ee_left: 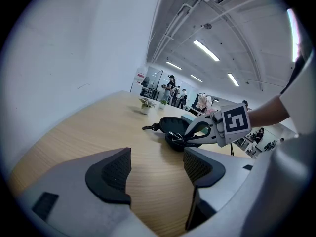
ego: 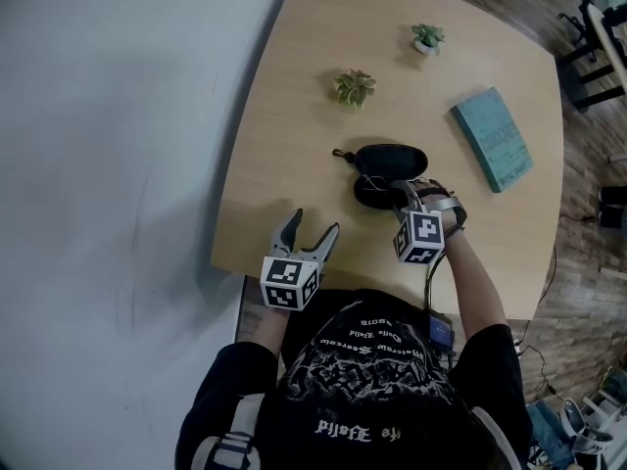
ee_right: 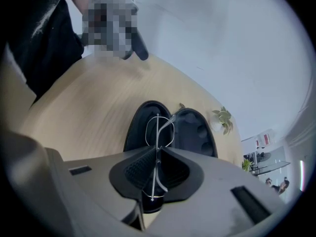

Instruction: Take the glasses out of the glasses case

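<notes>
One pair of glasses (ee_right: 157,132) is sitting clamped between my right gripper's (ee_right: 157,169) jaws, over the open glasses case (ee_right: 136,127) on the table (ego: 294,116); my left gripper (ee_left: 157,167) is hovering spread apart, empty, nearer me.

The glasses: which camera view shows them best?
The right gripper view. There the thin wire glasses stand close up, pinched by the right gripper over the open glasses case. The left gripper view shows only a small glint of wire in the case. In the head view the right gripper covers them.
</notes>
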